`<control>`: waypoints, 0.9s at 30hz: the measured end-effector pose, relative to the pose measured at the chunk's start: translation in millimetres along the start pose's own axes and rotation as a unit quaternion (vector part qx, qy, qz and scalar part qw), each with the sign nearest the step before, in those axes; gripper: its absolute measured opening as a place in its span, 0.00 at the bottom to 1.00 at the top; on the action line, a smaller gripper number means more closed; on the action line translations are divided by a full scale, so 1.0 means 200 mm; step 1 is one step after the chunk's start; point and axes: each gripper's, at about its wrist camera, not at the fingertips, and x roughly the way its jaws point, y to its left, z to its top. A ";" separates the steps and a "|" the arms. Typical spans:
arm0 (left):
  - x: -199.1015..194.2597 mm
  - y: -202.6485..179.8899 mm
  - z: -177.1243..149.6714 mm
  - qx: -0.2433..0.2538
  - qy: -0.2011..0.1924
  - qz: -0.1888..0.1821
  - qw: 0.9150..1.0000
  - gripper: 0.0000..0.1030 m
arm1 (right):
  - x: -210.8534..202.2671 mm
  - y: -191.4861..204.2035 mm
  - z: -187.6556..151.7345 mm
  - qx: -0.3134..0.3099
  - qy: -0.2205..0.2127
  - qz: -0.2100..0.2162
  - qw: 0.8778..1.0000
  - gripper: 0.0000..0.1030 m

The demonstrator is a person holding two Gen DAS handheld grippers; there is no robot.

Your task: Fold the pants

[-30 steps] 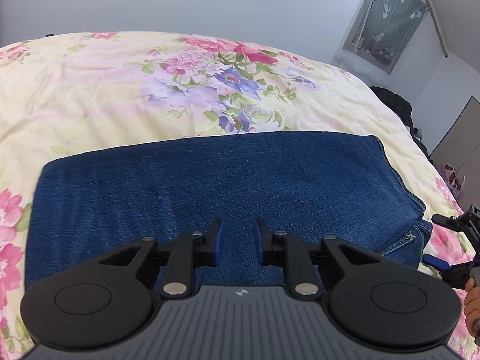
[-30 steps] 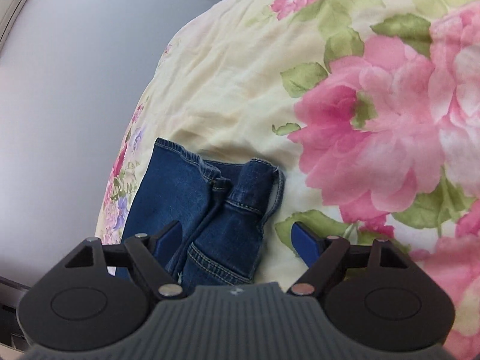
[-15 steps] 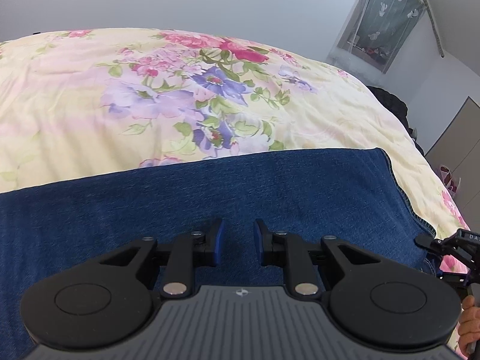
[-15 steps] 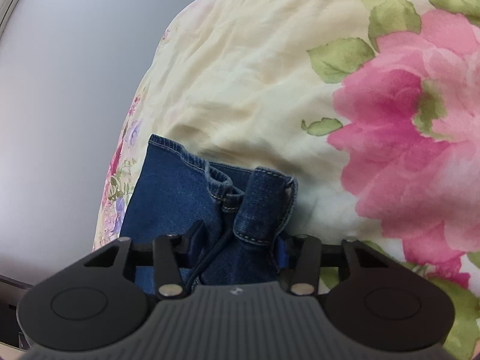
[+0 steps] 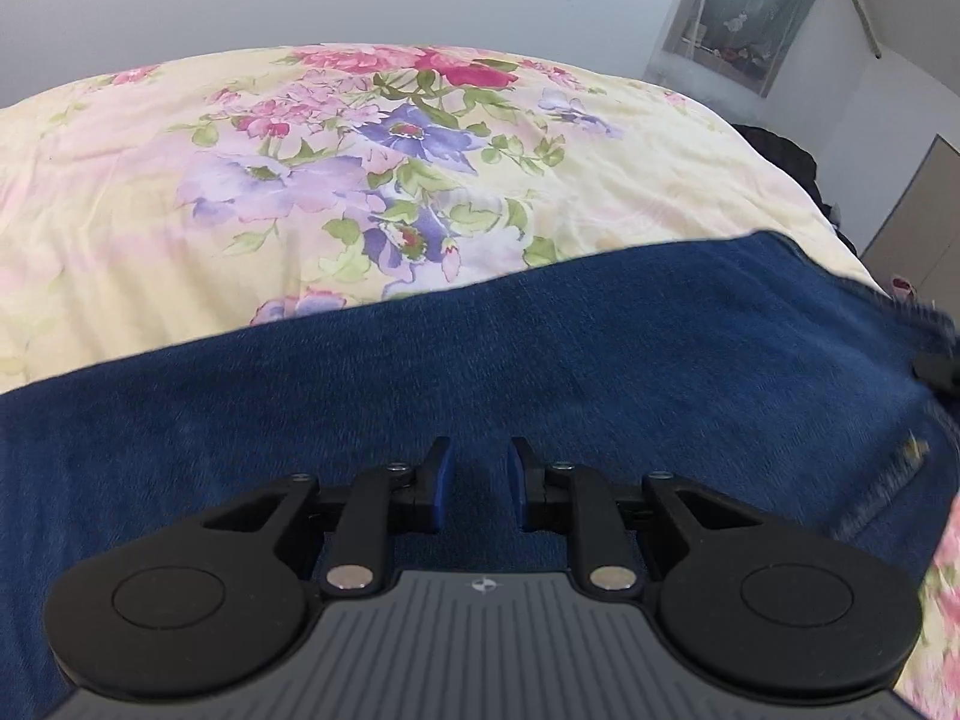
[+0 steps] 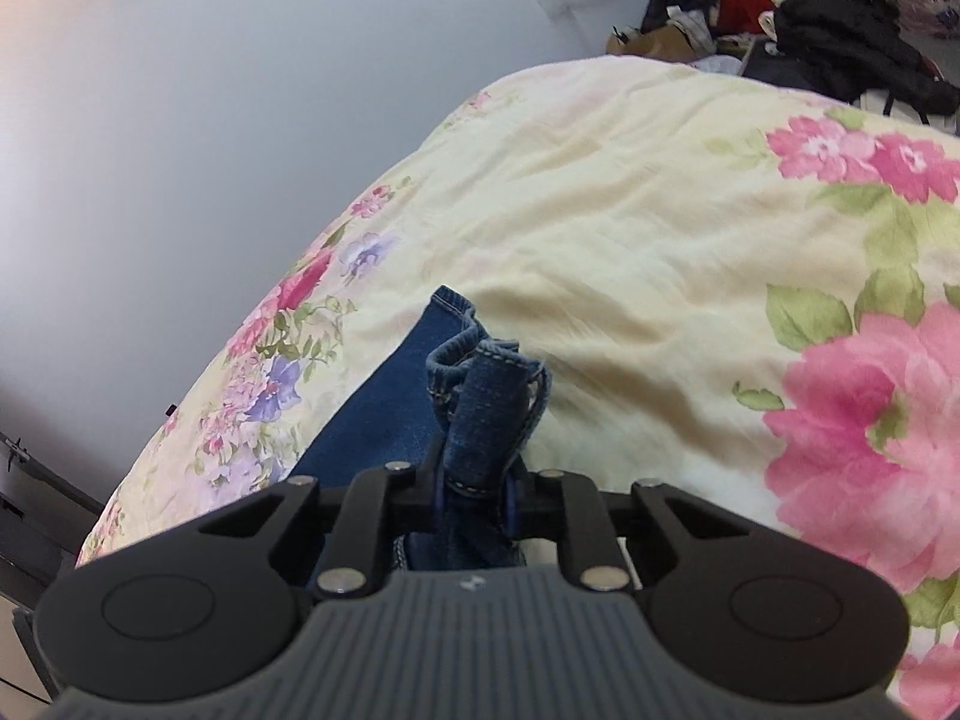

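Pants: dark blue denim pants [image 5: 540, 372] lie spread flat across a bed, filling the lower half of the left wrist view.
Bed cover: a pale yellow quilt printed with pink and purple flowers [image 5: 300, 180] lies under the pants and runs on beyond them.
Left tool: the left tool [image 5: 478, 483] hovers low over the denim, its blue-padded fingers a narrow gap apart with no cloth between them (only flat fabric shows below).
Right tool: the right tool [image 6: 474, 486] has just been closing and now pinches a bunched, stitched fold of the denim [image 6: 486, 414], which stands up out of its fingers above the quilt.
Background: a heap of dark clothes [image 6: 828, 42] sits past the far end of the bed.
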 end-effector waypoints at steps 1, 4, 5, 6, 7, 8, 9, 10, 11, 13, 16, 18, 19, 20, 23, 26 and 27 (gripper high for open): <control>-0.03 0.00 -0.03 0.006 0.005 -0.006 1.000 0.22 | -0.03 0.04 0.00 -0.012 -0.006 0.001 1.000 0.12; -0.10 -0.01 -0.14 0.011 0.028 -0.036 0.999 0.22 | -0.10 0.16 0.00 -0.033 -0.019 0.005 0.999 0.11; -0.11 -0.02 -0.17 0.013 0.034 -0.042 0.998 0.22 | -0.11 0.21 0.00 -0.038 -0.021 0.006 0.999 0.11; -0.13 -0.02 -0.20 0.018 0.036 -0.044 0.998 0.22 | -0.13 0.25 -0.01 -0.044 -0.024 0.006 0.999 0.11; -0.15 -0.03 -0.23 0.027 0.036 -0.044 0.998 0.22 | -0.14 0.30 -0.01 -0.055 -0.026 0.005 0.998 0.11; -0.17 -0.02 -0.25 0.030 0.036 -0.047 0.998 0.22 | -0.15 0.35 -0.02 -0.068 -0.029 0.002 0.997 0.11; -0.20 -0.01 -0.26 0.027 0.037 -0.053 0.998 0.22 | -0.16 0.40 -0.03 -0.082 -0.031 -0.002 0.996 0.11; -0.24 0.00 -0.27 0.022 0.036 -0.058 0.997 0.22 | -0.18 0.45 -0.04 -0.094 -0.034 -0.002 0.995 0.11; -0.28 0.02 -0.27 0.020 0.031 -0.059 0.998 0.22 | -0.19 0.50 -0.05 -0.105 -0.036 -0.001 0.994 0.11; -0.38 0.07 -0.26 0.024 0.013 -0.048 0.998 0.22 | -0.24 0.60 -0.09 -0.129 -0.041 0.006 0.991 0.11; -0.52 0.20 -0.25 0.015 -0.005 -0.025 1.000 0.23 | -0.30 0.76 -0.17 -0.169 -0.048 0.019 0.984 0.11; -0.58 0.29 -0.24 0.001 -0.012 -0.001 1.000 0.23 | -0.33 0.88 -0.24 -0.197 -0.052 0.028 0.979 0.11; -0.61 0.35 -0.25 -0.008 -0.017 0.015 1.000 0.23 | -0.34 0.94 -0.28 -0.212 -0.052 0.034 0.975 0.11; -0.64 0.41 -0.25 -0.017 -0.021 0.028 0.999 0.23 | -0.35 1.00 -0.33 -0.226 -0.052 0.040 0.972 0.12; -0.71 0.60 -0.26 -0.053 -0.028 0.052 0.997 0.23 | -0.34 1.19 -0.50 -0.275 -0.042 0.059 0.959 0.12; -0.78 0.76 -0.30 -0.082 -0.032 0.070 0.994 0.23 | -0.32 1.36 -0.72 -0.325 -0.014 0.079 0.942 0.11; -0.79 0.82 -0.32 -0.088 -0.031 0.076 0.993 0.23 | -0.30 1.41 -0.80 -0.341 0.000 0.085 0.936 0.11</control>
